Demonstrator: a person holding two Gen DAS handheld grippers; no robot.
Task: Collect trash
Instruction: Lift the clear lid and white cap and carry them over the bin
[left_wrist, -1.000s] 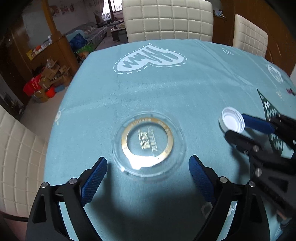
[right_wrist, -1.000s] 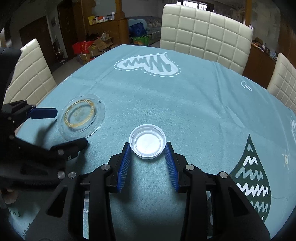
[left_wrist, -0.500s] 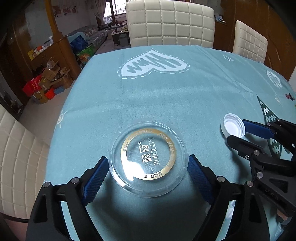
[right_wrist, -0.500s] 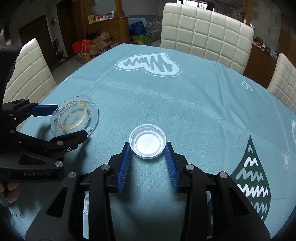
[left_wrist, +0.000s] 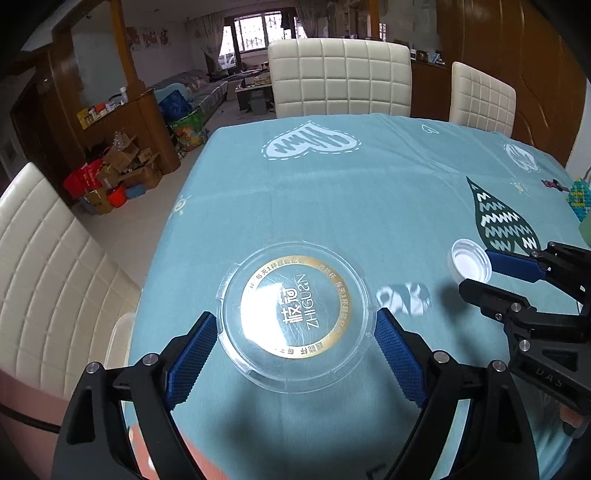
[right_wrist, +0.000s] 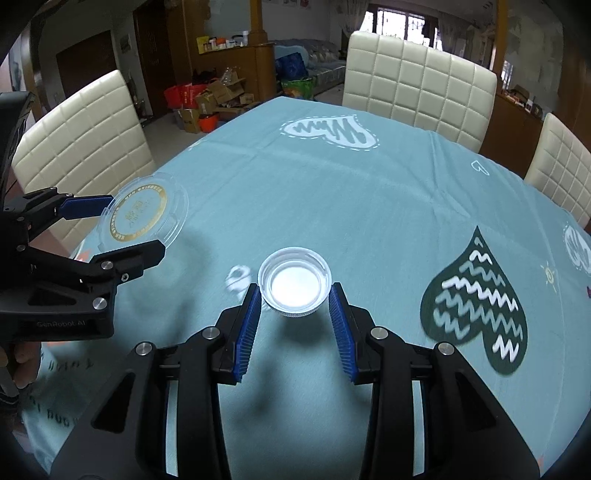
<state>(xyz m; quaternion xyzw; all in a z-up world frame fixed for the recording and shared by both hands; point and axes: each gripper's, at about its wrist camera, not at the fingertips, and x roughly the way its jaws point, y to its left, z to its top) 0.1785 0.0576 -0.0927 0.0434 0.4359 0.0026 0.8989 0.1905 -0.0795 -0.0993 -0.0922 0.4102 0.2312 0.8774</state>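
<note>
Table (left_wrist: 369, 192): covered in a teal cloth printed with pale and dark hearts; fills the middle of both wrist views.

Chairs: cream quilted chair (left_wrist: 340, 77) at 12 o'clock of the table in the left wrist view; a second chair (left_wrist: 482, 98) at 1 o'clock; a third chair (right_wrist: 81, 129) at 10 o'clock in the right wrist view.

Boxes (left_wrist: 110, 177): a pile of cartons and red bags on the floor, 10 o'clock off the table edge.

Left gripper (left_wrist: 295, 354): black frame, blue ribbed pads, jaws spread wide and pinching the clear lid by its rim, one pad at 9 o'clock of the lid, the other at 3 o'clock.

Right gripper (right_wrist: 293, 317): same build, jaws partly closed, pads pressing the white cap at 9 and 3 o'clock.

Clear lid (left_wrist: 295, 317): round, transparent plastic, gold ring with print; lifted off the cloth, tilted, its shadow on the cloth below; in the right wrist view it sits at 9 o'clock (right_wrist: 144, 212).

White cap (right_wrist: 294, 282): round, open side up, ribbed rim; held above the cloth with a shadow beneath; at 3 o'clock in the left wrist view (left_wrist: 471, 265).
</note>
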